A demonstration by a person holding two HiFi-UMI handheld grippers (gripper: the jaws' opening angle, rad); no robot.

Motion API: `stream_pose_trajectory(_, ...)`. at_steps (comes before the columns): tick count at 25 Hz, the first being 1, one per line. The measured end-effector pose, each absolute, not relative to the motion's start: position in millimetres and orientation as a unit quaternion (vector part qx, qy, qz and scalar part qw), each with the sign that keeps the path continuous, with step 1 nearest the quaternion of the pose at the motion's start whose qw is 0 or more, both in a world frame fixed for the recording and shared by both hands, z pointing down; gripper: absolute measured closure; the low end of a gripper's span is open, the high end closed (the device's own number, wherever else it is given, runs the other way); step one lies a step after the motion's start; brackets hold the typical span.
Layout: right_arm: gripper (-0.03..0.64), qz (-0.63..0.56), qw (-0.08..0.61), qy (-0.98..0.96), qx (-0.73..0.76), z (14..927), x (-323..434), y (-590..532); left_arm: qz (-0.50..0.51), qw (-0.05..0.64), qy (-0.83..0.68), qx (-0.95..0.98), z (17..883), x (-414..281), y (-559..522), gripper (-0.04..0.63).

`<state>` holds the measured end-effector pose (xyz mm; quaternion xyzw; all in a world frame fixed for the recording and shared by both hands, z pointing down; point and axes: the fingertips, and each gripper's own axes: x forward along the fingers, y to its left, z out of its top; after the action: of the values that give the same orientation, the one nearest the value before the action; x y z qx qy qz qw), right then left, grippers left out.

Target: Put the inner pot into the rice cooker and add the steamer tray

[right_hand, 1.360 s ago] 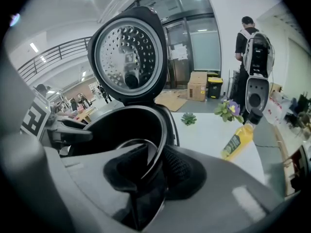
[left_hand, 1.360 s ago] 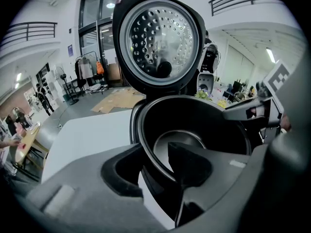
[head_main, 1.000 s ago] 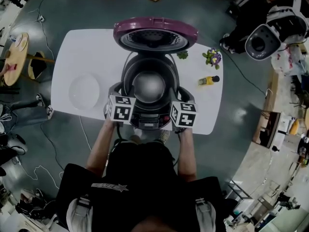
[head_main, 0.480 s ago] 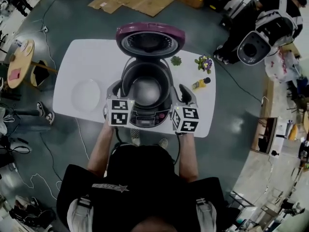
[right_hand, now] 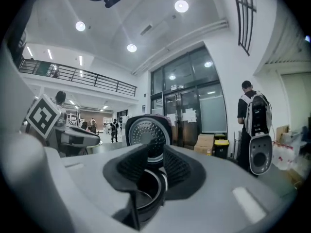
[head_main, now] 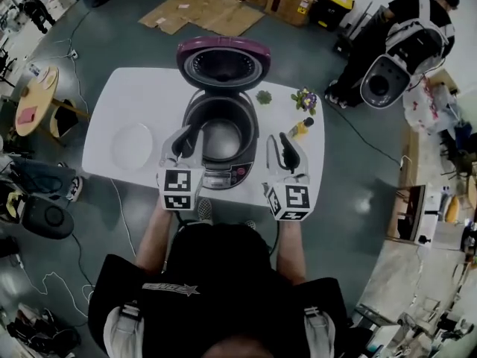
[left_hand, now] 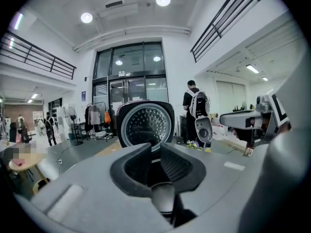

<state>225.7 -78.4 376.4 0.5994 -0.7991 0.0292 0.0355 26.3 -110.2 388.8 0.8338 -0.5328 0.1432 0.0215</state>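
We see the inner pot (head_main: 221,136) seated in the open rice cooker (head_main: 223,176) mid-worktop (head_main: 112,95), our left gripper (head_main: 185,140) at its 8 o'clock and right gripper (head_main: 284,148) at 4 o'clock, both empty with jaws just closing to narrow gaps, the white steamer tray (head_main: 133,146) farther out at 9 o'clock.

Inner pot (head_main: 222,139) is seated in rice cooker (head_main: 223,174), mid table (head_main: 134,95); steamer tray (head_main: 133,145) is laid at cooker's 9 o'clock, bottle (head_main: 300,128) at 3 o'clock.
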Motion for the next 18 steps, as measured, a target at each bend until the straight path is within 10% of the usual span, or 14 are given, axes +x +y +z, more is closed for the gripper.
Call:
stream_pose_trajectory(5, 0.612, 0.022, 0.044, -0.794, 0.606, 381, 235, -56, 0.14, 0.02, -0.525, 0.839, 391, 41, -86, 0.584)
stream_pose_trajectory(18, 0.612, 0.029, 0.048, -0.807, 0.588, 382, 250, -39, 0.143, 0.017, -0.535, 0.833, 387, 58, -60, 0.584)
